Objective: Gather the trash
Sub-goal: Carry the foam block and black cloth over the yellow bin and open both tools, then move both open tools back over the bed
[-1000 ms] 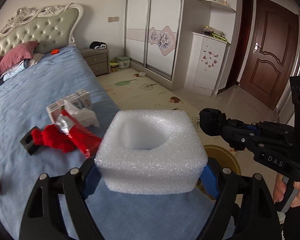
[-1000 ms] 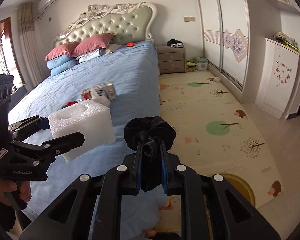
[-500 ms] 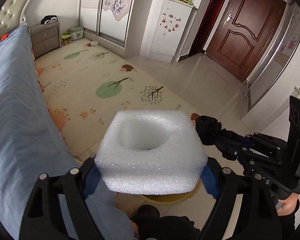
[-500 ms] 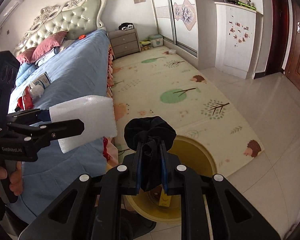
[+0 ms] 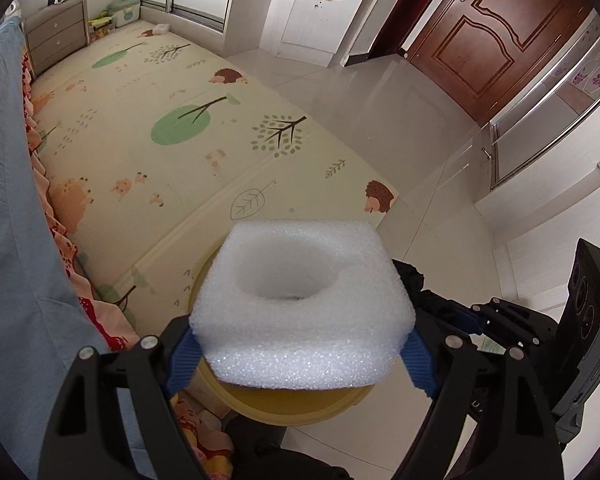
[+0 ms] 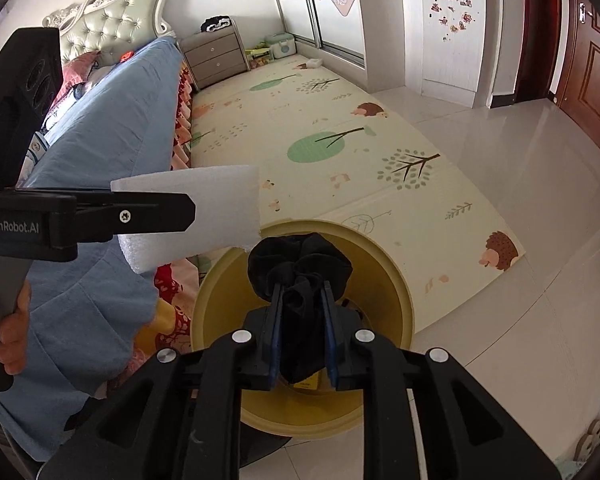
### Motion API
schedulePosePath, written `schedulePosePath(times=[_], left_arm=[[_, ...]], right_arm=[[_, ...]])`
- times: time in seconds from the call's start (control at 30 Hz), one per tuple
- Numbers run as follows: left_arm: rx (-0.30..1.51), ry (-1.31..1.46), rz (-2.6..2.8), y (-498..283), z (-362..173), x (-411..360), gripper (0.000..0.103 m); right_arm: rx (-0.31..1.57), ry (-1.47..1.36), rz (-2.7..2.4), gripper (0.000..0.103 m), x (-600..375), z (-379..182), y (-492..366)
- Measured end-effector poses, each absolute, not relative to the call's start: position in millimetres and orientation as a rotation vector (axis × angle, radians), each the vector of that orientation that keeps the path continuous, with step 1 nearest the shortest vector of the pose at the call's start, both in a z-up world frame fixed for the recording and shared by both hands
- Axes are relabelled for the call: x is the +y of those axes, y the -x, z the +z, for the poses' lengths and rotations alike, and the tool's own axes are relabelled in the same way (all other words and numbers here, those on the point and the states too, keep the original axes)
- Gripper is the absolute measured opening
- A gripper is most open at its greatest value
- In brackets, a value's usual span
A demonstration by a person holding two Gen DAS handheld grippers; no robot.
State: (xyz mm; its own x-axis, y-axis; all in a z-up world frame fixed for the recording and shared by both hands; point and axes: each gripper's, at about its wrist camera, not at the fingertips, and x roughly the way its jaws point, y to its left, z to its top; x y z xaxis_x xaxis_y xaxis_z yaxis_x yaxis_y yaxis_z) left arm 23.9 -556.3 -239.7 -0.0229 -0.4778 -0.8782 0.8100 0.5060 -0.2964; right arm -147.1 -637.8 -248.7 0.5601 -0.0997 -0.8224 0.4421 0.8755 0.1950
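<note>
A white foam block (image 5: pixel 300 300) with a round hollow sits between the blue pads of my left gripper (image 5: pixel 300 360), which is shut on it above the yellow bin (image 5: pixel 292 404). In the right wrist view the same foam block (image 6: pixel 220 200) hangs at the left, over the bin's near rim. My right gripper (image 6: pixel 302 300) holds a black crumpled bundle (image 6: pixel 300 260) over the mouth of the yellow bin (image 6: pixel 384 280). Its jaws are opening, and the pads still touch the bundle. A small item lies at the bin's bottom.
The bed with a blue cover (image 6: pixel 112 120) runs along the left, its patterned skirt beside the bin. A printed play mat (image 5: pixel 180 120) covers the floor beyond, then pale tiles (image 5: pixel 420 140). A nightstand (image 6: pixel 216 56) and a brown door (image 5: pixel 492 40) stand farther off. A hand (image 6: pixel 8 320) grips the left handle.
Both grippers swung away from the bed and dipped down over the yellow bin. The foam block stays gripped. The right jaws have parted a little around the black bundle.
</note>
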Motion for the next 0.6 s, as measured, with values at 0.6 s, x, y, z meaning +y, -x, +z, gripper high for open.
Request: schedulePosePath(times=[0.6], left_arm=[[1.209, -0.401, -1.050, -16, -245, -558, 0.099]], right_arm=[[0.937, -0.394, -0.356, 0.082, -629, -267, 153]])
